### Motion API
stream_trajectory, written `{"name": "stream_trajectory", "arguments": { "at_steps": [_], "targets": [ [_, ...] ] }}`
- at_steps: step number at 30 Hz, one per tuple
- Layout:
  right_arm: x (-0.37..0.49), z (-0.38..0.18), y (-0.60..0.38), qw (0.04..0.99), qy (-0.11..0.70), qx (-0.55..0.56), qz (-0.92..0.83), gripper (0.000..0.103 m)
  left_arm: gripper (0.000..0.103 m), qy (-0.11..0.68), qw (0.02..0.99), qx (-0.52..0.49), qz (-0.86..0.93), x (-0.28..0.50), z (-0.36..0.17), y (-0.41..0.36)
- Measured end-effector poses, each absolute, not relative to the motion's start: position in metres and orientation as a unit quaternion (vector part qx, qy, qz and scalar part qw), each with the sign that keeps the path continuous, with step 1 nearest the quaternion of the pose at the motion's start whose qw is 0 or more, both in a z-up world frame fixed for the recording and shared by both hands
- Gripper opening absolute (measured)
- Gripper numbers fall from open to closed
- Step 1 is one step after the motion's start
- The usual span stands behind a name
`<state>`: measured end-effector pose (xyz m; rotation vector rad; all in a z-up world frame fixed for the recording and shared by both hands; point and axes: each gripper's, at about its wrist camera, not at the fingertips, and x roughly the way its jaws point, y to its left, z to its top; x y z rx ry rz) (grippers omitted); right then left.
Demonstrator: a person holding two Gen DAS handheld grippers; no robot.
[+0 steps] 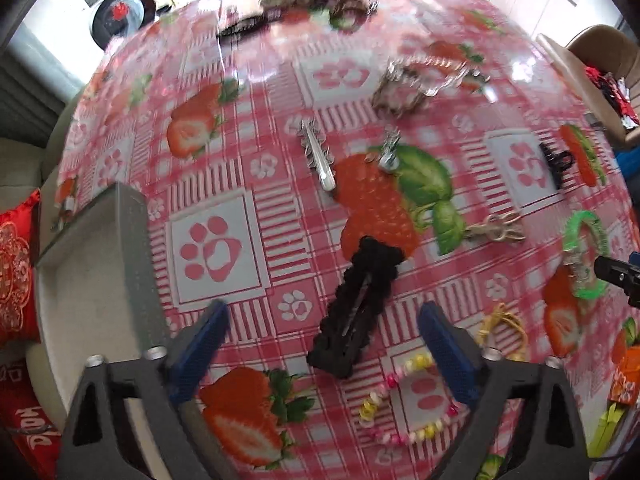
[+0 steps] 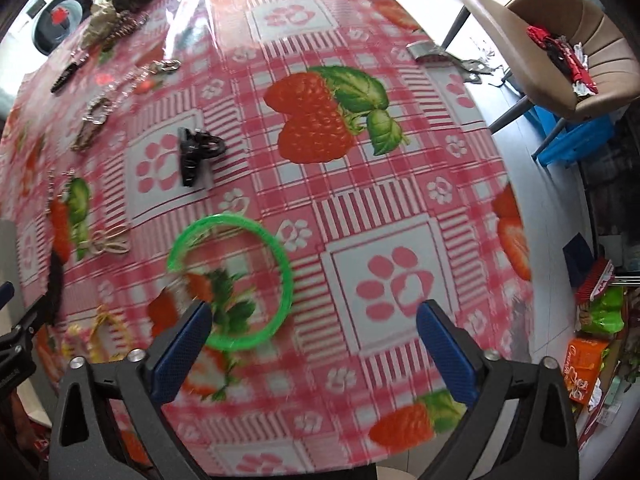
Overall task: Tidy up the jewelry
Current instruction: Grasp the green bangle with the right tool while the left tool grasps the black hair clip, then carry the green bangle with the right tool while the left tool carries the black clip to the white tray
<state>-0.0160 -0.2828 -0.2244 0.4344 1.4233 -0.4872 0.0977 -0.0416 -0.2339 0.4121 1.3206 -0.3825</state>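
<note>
Hovering with jaws wide and empty, the left gripper (image 1: 322, 354) straddles the black hair clip (image 1: 352, 312) while the right gripper (image 2: 312, 354) nears the green bangle (image 2: 232, 280), seemingly readying pickups.

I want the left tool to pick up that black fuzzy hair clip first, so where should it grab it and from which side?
Grip the black fuzzy hair clip across its narrow width near the middle, coming straight down from above. It lies flat on the tablecloth, long and slim, already between the open fingers of the left tool. Probably rotate slightly so the pads meet its long sides.
</note>
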Motion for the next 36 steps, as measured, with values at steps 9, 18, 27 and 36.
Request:
{"name": "stream_trajectory", "arguments": {
  "at_steps": [9, 18, 27, 36],
  "targets": [
    [0.003, -0.238, -0.281, 0.723, 0.640, 0.171, -0.195, 0.084, 0.088, 0.616, 0.748, 0.163, -0.187, 0.101, -0.247, -0.046],
    [0.017, -0.222, -0.252, 0.738, 0.642, 0.140, -0.155, 0.041, 0.039, 0.611, 0.749, 0.158, -0.204, 0.090, -0.237, -0.062],
    [0.041, -0.200, -0.256, 0.744, 0.640, 0.152, -0.119, 0.007, 0.038, 0.618, 0.755, 0.113, -0.189, 0.088, -0.214, -0.063],
    [0.096, -0.158, -0.243, 0.759, 0.625, 0.175, -0.047, 0.007, 0.038, 0.599, 0.790, 0.052, -0.122, 0.088, -0.177, -0.018]
  ]
}}
